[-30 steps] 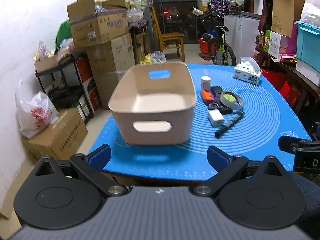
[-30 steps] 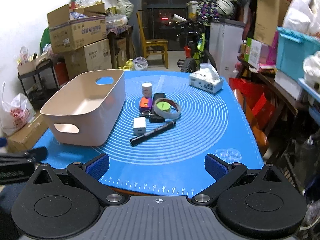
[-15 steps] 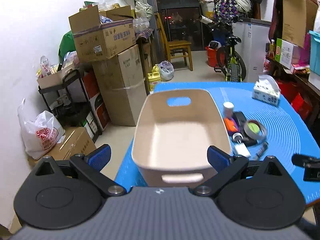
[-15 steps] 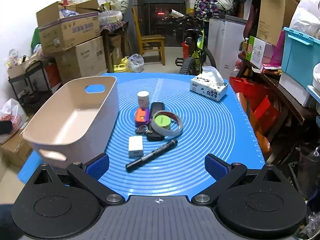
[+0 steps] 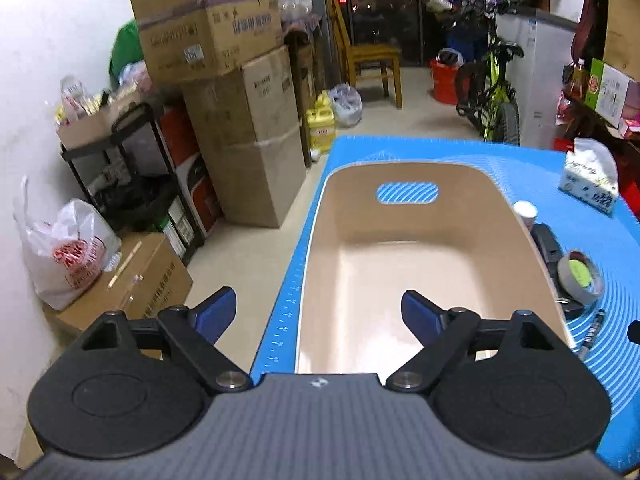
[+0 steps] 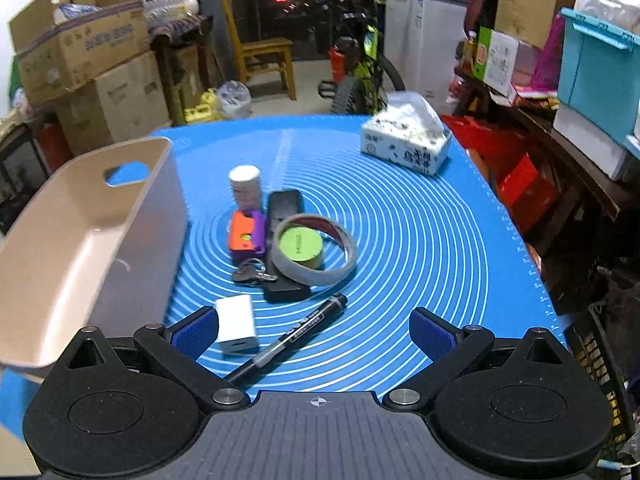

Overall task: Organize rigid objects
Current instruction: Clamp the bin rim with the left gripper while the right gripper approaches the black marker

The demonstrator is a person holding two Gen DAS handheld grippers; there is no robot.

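Beige basket [image 5: 432,264] fills the left wrist view, sitting at the left edge of the blue mat [image 5: 520,168] with its slotted handle hole at the far end; nothing lies inside it. The left gripper [image 5: 316,312] hangs above the basket's near left rim with its blue pads spread wide, one pad over the floor and one over the basket's interior, holding nothing. To the basket's right, a white bottle [image 5: 525,213], a tape roll [image 5: 580,278] and the tip of a marker [image 5: 592,330] peek past the rim. A tissue box [image 5: 588,184] sits further back on the mat. Stacked cardboard boxes [image 5: 224,60] beside the table carry printed lettering, too blurred to read.

From the right wrist camera, the right gripper [image 6: 314,330] is also wide apart and empty, low over the mat's near edge. Between its pads lie a white charger block [image 6: 237,325], just beside the left pad, and a black marker [image 6: 292,338] with white print along its barrel that I cannot make out. Beyond them sit keys [image 6: 252,272], an orange-and-purple gadget [image 6: 246,234], a black remote-like bar [image 6: 285,248], the grey tape roll [image 6: 316,250] ringing a green disc [image 6: 301,245], and the white bottle [image 6: 245,186]. The basket [image 6: 80,240] stands to the left of this cluster, apart from it. The tissue box [image 6: 406,146] rests at the far right, its pattern possibly printed text.
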